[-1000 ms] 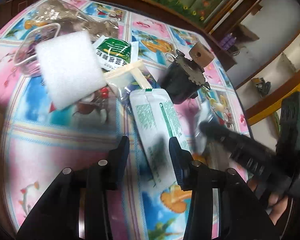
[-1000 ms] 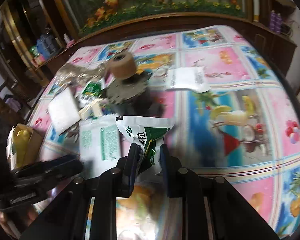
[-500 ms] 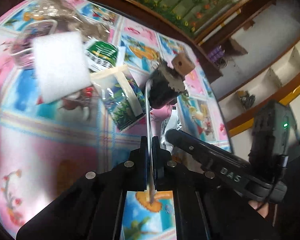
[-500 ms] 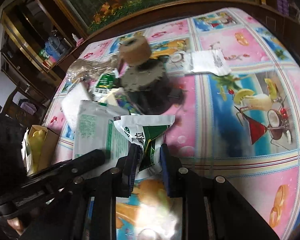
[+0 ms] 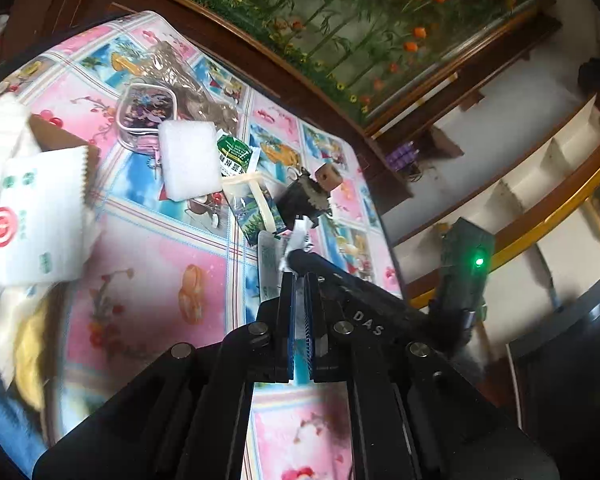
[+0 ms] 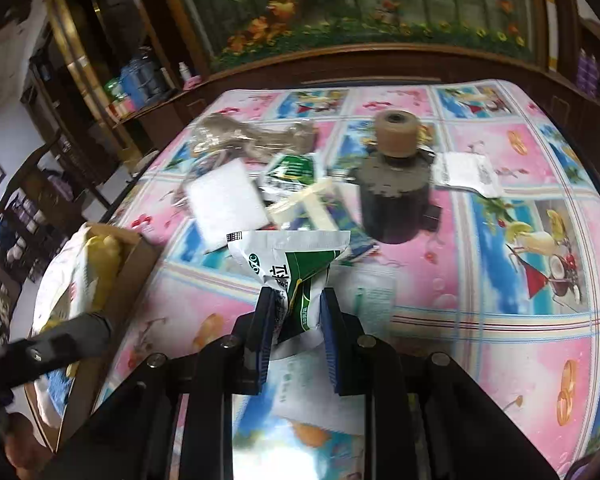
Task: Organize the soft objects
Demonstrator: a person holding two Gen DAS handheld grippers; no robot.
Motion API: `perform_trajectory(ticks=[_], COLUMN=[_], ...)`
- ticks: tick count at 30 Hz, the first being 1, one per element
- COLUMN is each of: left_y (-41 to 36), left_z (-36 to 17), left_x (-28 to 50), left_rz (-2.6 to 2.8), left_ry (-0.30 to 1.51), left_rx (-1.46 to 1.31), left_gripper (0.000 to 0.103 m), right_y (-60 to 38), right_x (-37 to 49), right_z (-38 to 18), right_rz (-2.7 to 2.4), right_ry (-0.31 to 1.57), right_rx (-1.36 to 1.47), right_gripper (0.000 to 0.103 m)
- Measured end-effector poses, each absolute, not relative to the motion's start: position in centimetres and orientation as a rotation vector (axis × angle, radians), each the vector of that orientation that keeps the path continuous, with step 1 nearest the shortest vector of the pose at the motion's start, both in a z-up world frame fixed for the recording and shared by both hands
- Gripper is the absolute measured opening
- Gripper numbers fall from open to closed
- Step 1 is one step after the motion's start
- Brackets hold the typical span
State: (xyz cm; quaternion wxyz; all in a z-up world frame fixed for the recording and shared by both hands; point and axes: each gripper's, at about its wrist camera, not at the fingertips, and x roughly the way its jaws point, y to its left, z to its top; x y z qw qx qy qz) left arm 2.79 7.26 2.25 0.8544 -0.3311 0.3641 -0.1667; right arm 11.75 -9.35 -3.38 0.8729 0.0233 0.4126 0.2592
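On the counter (image 6: 480, 264) with its bright fruit-print cloth, the left gripper (image 5: 299, 280) has just clenched on the thin edge of a flat white packet (image 5: 269, 258) and lifted it off the cloth at the frame's centre, so both hands now carry something bound, it seems, for the cardboard box (image 6: 128, 280) at the left edge. The right gripper (image 6: 296, 300) still grasps a crumpled green-and-white pouch (image 6: 296, 260) at centre. In the upper middle a white sponge (image 6: 226, 200), a green sachet (image 6: 294, 170) and a clear bag (image 6: 256, 138) await sorting, while a dark canister (image 6: 396, 196) stands clear of the path.
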Motion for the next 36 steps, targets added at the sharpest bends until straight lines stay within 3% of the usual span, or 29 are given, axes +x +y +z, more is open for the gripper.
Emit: perform_trajectory(ticks=[17, 23, 24, 25, 26, 28, 36], left_y=[17.7, 16.3, 15.1, 13.9, 12.3, 10.1, 2.8], left_z=[5.3, 4.1, 4.2, 4.1, 3.9, 3.2, -2.3], left_x=[-7.6, -7.3, -6.8, -6.1, -5.0, -3.1, 8.7], left_rz=[-0.258, -0.307, -0.314, -0.33, -0.347, -0.389, -0.439], left_ry=[0.607, 0.658, 0.678, 0.699, 0.731, 0.771, 1.034], left_rx=[-0.798, -0.792, -0.756, -0.723, -0.694, -0.677, -0.644], left_gripper=[0.003, 0.004, 0.007, 0.017, 0.035, 0.057, 0.057], right_y=[-5.1, -5.5, -7.0, -8.5, -10.6, -13.3, -13.5], right_x=[7.0, 7.1, 7.7, 8.3, 9.6, 11.5, 14.8], right_z=[-1.5, -0.9, -0.3, 0.0, 0.2, -0.5, -5.6], right_rz=[0.811, 0.793, 0.742, 0.69, 0.581, 0.471, 0.415], right_ry=[0.774, 0.761, 0.749, 0.742, 0.756, 0.795, 0.954], right_rx=[0.019, -0.002, 0.015, 0.033, 0.047, 0.062, 0.052], right_gripper=[0.022, 0.022, 0.024, 0.026, 0.026, 0.026, 0.023])
